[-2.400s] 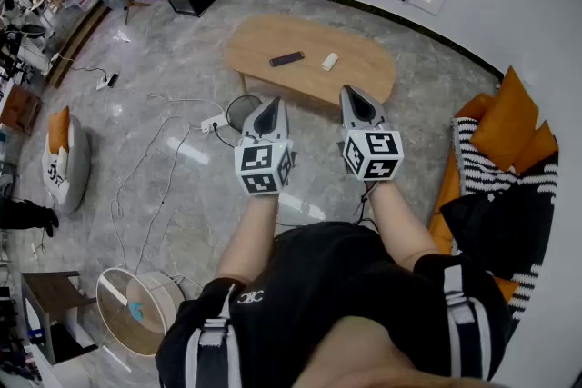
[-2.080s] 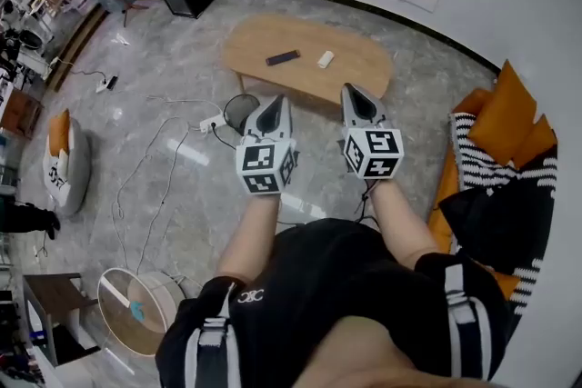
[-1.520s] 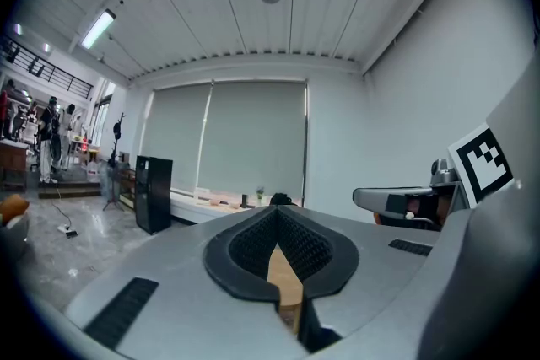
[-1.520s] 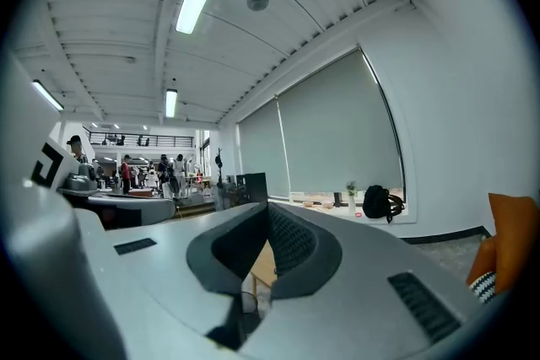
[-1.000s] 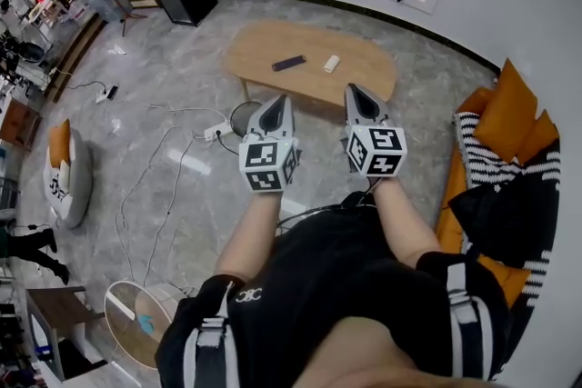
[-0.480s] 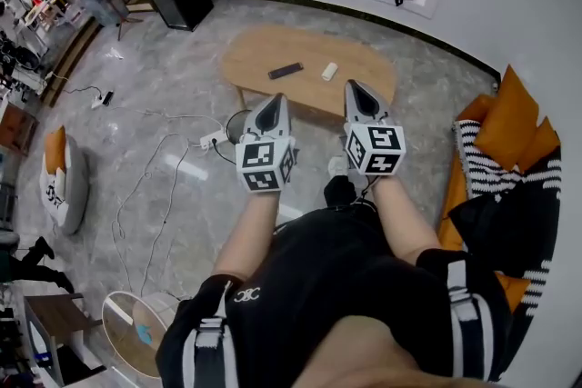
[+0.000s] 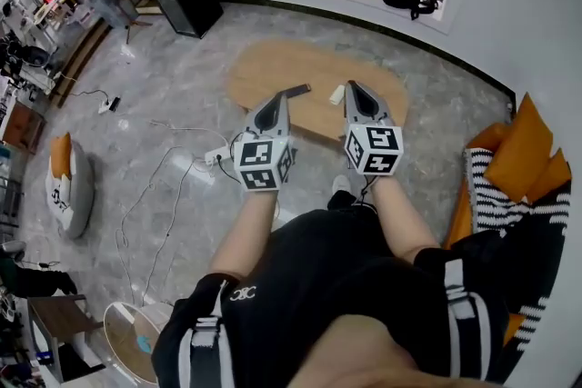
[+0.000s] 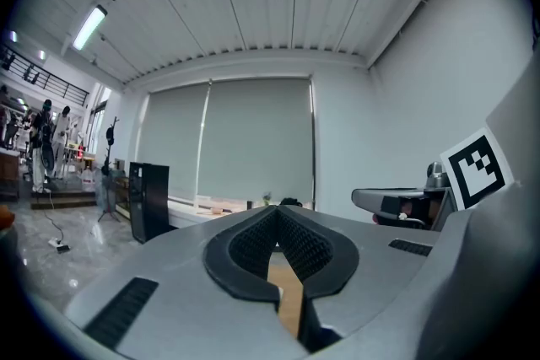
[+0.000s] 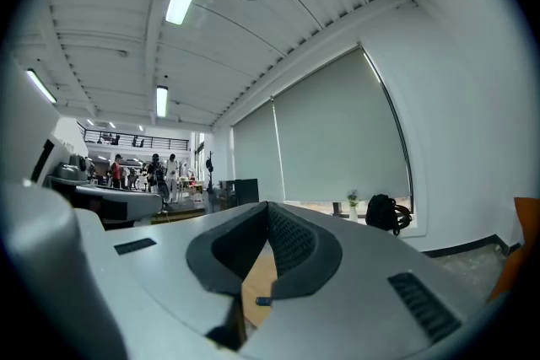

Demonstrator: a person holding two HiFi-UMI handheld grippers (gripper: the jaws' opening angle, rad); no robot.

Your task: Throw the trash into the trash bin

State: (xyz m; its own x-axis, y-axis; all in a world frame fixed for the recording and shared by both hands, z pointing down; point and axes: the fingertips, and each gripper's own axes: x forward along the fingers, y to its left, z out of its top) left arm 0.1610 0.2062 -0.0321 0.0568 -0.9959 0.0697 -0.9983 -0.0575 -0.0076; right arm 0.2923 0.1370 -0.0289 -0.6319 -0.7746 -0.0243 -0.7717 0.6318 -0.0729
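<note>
Status: task not begun as far as can be seen; nothing picked up, nothing binned.

Left gripper: jaws together at the tips, nothing between them; its own view shows only a strip of wooden table top through the slot behind the tips. Right gripper: jaws likewise closed, empty. Both are held level and side by side, pointing at the far table.

On the table: a dark remote and, to its right, a small white piece, just beyond the right gripper's tip. I take the white piece for the trash, though it is too small to be sure. It lies untouched.

Trash bin: not identified with certainty; a round pale container stands on the floor at near left and may be it — cannot tell.

Left to do, by my reading: close on the table, open a gripper, take the white piece, carry it to the bin, release.

Writing: a small white logo on the person's black top, roughly "CC", not clearly legible; the marker cube carries black-and-white squares only; no brand or label readable elsewhere.
</note>
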